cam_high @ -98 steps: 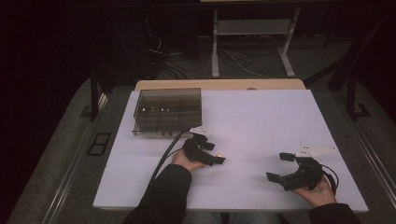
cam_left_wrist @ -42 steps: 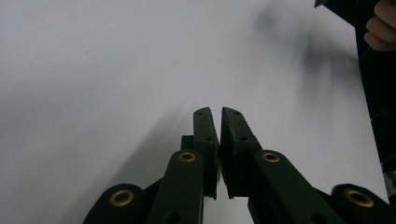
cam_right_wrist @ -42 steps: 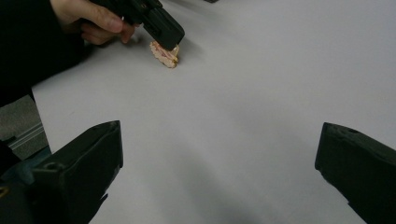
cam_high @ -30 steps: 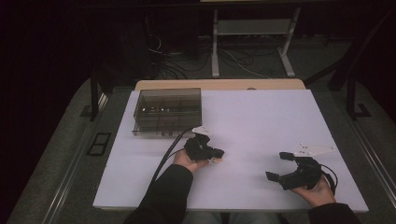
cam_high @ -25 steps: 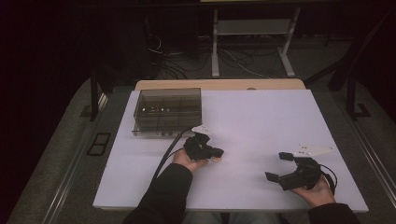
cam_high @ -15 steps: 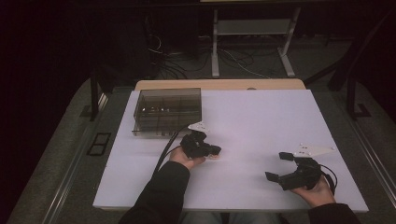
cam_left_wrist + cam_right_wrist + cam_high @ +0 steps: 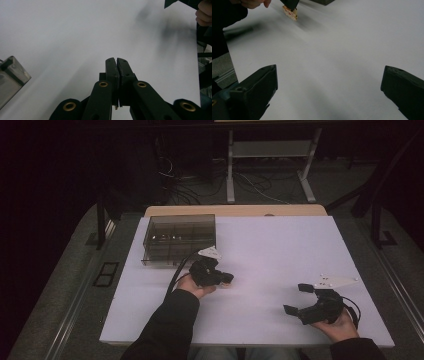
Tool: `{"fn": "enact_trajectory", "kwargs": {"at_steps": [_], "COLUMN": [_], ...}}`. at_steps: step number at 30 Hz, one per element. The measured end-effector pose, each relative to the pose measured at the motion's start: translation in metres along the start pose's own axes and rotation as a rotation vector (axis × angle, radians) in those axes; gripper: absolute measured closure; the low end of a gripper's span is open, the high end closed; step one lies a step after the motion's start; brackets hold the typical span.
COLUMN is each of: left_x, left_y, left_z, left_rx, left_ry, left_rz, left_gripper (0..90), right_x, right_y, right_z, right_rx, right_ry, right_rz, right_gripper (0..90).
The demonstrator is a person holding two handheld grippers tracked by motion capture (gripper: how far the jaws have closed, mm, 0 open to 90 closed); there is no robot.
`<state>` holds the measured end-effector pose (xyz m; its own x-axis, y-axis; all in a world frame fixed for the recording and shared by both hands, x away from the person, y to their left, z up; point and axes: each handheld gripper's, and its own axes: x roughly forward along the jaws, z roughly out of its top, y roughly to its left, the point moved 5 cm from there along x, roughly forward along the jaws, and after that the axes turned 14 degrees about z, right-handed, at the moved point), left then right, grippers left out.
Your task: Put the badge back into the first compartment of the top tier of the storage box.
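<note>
Left gripper (image 7: 226,278) shifted slightly toward counter's (image 7: 280,245) far edge, jaws pinching small tan piece (image 7: 290,13); right gripper (image 7: 298,299) unmoved, jaws wide.

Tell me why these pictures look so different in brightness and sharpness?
High view: only the white table is lit; the room behind is nearly black. Left gripper view: the shut left gripper is sharp, with soft shadows top right. Right gripper view: the open right gripper is blurred up close, and the small tan item is soft too.
</note>
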<state>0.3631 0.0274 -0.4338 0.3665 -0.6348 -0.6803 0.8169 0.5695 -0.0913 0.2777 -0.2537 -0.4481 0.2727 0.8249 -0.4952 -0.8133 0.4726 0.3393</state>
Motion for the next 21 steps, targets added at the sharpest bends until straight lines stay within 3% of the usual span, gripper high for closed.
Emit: {"fn": "enact_trajectory", "kwargs": {"at_steps": [8, 21], "left_x": [-0.011, -0.032], "left_y": [-0.001, 0.006], "left_z": [0.007, 0.017], "left_rx": [0.024, 0.012], "left_ry": [0.011, -0.017], "left_rz": [0.0, 0.01], "left_gripper": [88.1, 88.1], "right_x": [0.0, 0.0], "right_y": [0.0, 0.001], "right_z": [0.0, -0.001], "right_rx": [0.0, -0.001], "right_ry": [-0.001, 0.002], "right_rz": [0.002, 0.006], "right_gripper": [0.3, 0.3]}}
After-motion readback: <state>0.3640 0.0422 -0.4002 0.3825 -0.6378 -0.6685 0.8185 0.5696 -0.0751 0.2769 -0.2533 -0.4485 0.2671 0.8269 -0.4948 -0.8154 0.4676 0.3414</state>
